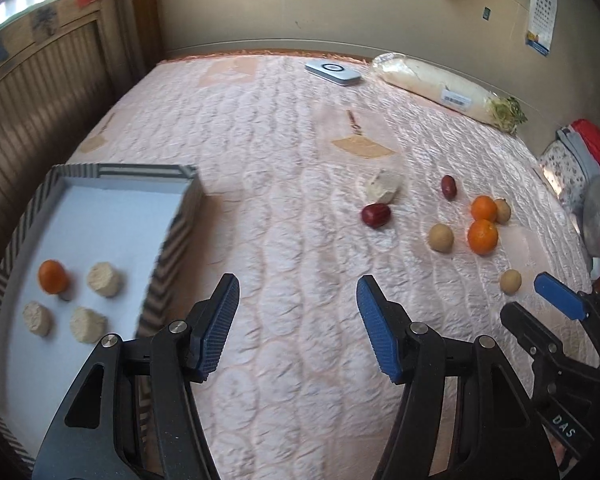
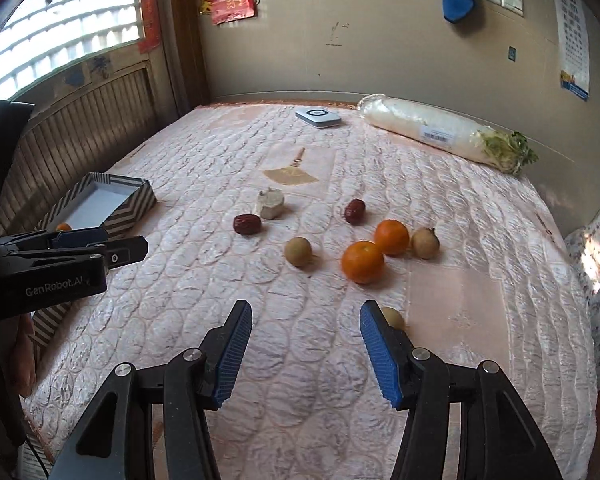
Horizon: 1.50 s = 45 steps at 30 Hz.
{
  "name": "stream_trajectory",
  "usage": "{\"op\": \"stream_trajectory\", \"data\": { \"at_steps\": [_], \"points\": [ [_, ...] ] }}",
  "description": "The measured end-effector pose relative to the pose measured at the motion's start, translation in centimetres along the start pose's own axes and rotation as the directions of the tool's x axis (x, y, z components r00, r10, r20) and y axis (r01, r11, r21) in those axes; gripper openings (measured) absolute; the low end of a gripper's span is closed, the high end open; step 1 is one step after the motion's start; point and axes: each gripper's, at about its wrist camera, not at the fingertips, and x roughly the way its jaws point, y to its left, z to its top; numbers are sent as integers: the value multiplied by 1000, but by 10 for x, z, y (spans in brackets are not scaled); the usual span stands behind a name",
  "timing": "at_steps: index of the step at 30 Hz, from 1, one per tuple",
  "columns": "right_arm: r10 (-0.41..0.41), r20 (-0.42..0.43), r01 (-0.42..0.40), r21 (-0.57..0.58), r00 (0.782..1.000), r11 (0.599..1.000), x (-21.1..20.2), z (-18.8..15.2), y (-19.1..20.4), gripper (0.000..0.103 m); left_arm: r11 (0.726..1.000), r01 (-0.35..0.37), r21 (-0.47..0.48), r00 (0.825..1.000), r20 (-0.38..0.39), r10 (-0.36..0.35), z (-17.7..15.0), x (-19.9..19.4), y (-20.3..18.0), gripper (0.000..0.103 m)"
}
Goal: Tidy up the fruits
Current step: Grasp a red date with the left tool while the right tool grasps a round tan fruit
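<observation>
A striped box (image 1: 176,236) at the left holds one orange (image 1: 52,277) and three pale round pieces (image 1: 105,279). My left gripper (image 1: 296,328) is open and empty beside the box, over the pink quilt. On the quilt lie two oranges (image 2: 363,261), two red dates (image 2: 246,224), three brown round fruits (image 2: 298,251) and a pale chunk (image 2: 271,202). My right gripper (image 2: 306,350) is open and empty, short of the oranges. One brown fruit (image 2: 394,317) lies just past its right finger.
A wrapped white radish (image 2: 440,132) and a white flat device (image 2: 318,117) lie at the far edge by the wall. A wood-panelled wall stands at the left. Clothes (image 1: 588,168) are piled at the right. The left gripper's body (image 2: 60,264) shows in the right wrist view.
</observation>
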Motion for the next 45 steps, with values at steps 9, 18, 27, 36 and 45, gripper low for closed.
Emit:
{"op": "stream_trajectory", "data": {
  "at_steps": [9, 18, 27, 36, 45],
  "points": [
    [14, 6, -14, 38, 1000, 999, -1, -3, -25, 54, 999, 30, -41, 997, -66, -32, 39, 40, -27, 62],
    [33, -2, -33, 46, 999, 998, 7, -3, -32, 54, 998, 12, -69, 993, -119, -21, 56, 77, -41, 62],
    [48, -9, -48, 30, 999, 998, 14, 2, -26, 54, 994, 36, -106, 991, -128, -50, 59, 88, -37, 44],
    [83, -4, -83, 7, 997, 997, 25, 12, -14, 54, 991, 76, -111, 987, -135, -91, 52, 78, -29, 21],
    [105, -38, -106, -19, 994, 994, 54, 20, 5, 54, 989, 85, -122, 989, -110, -99, 48, 63, -17, 21]
  ]
}}
